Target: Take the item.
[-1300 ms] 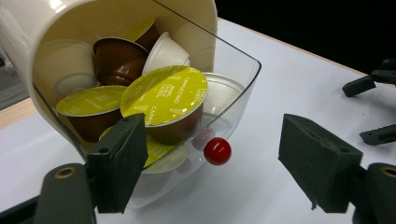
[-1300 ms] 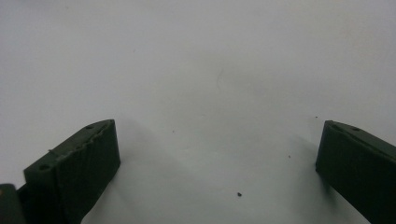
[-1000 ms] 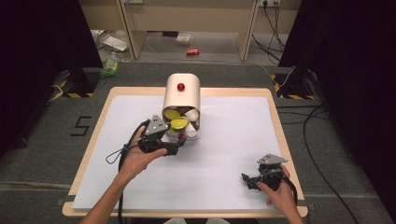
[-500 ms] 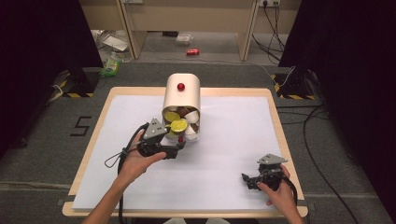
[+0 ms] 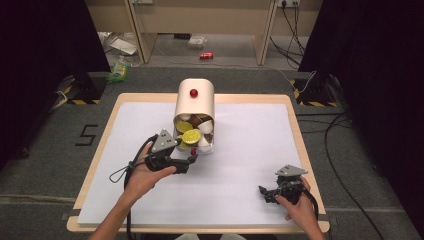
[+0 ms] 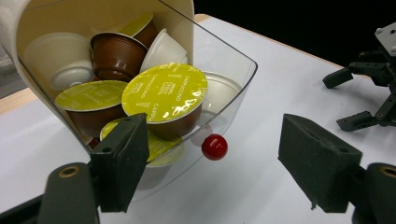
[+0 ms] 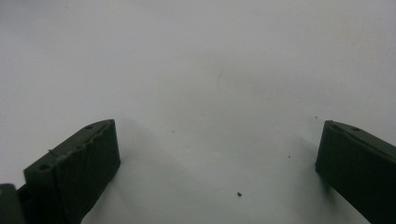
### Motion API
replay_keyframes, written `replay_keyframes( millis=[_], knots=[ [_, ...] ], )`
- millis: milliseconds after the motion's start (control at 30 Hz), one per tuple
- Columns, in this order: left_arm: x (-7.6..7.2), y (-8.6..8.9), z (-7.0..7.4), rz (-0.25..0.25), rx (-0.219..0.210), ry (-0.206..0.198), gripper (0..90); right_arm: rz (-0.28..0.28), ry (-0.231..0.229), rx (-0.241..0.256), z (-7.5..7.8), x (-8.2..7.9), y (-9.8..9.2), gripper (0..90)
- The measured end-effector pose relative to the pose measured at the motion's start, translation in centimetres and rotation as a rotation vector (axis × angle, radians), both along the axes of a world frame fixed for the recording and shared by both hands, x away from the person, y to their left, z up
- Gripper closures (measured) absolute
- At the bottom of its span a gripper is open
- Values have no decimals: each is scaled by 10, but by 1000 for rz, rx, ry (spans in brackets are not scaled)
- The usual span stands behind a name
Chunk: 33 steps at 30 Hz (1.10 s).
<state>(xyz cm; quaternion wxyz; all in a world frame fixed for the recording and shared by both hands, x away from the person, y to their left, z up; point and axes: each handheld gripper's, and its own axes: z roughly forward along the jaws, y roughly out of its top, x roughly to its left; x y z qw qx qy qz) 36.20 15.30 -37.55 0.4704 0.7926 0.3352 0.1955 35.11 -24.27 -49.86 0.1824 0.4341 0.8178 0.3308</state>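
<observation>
We noted the capsule dispenser (image 5: 194, 102), a cream cylinder lying on its side at about 12 o'clock from the centre of the white mat (image 5: 250, 165), its clear drawer (image 6: 229, 88) open toward us. The drawer held coffee capsules (image 6: 164, 91): yellow-lidded, brown and white ones, heaped together. A red knob (image 6: 214, 147) sat on the drawer's clear front, and a second red knob (image 5: 193, 92) showed on top of the cylinder.

In the left gripper view, the knob on the drawer lay between the jaws, nearer the left one, touching neither. The left gripper (image 5: 175, 159) was spread wide with nothing in its grasp; its left jaw stood in front of the drawer's lower corner. In the high view it sat just at 7 o'clock of the drawer mouth.

The right gripper (image 5: 280, 189) rested at about 4 o'clock on the mat, well apart from the dispenser. Its jaws were spread wide over bare white mat, holding nothing.

The mat covered a wooden table (image 5: 295, 125).
</observation>
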Motion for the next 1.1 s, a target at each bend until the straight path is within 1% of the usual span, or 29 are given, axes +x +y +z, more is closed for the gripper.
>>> replay_keyframes(
  millis=[233, 267, 433, 533, 700, 967, 1100],
  knots=[
    [0, -1, 1, -1, 3, 8, 243, 0, 0, 0, 0, 0, 0, 2],
    [1, -1, 2, -3, 3, 14, 243, 0, 0, -1, 0, 0, 0, 2],
    [2, 1, 4, 0, -12, 27, 241, -3, 4, 3, 0, 0, 0, 2],
    [2, 2, 5, 3, -16, 25, 239, -2, 4, 3, 0, 0, 0, 1],
    [3, 4, 14, 11, -19, 5, 234, 0, 1, 1, 0, 0, 0, 1],
    [14, 1, 20, 27, -17, 6, 237, 0, 2, 1, 0, 0, 0, 2],
    [22, -3, 20, 38, -13, 18, 241, 0, 0, 0, 0, 0, 0, 1]
  ],
)
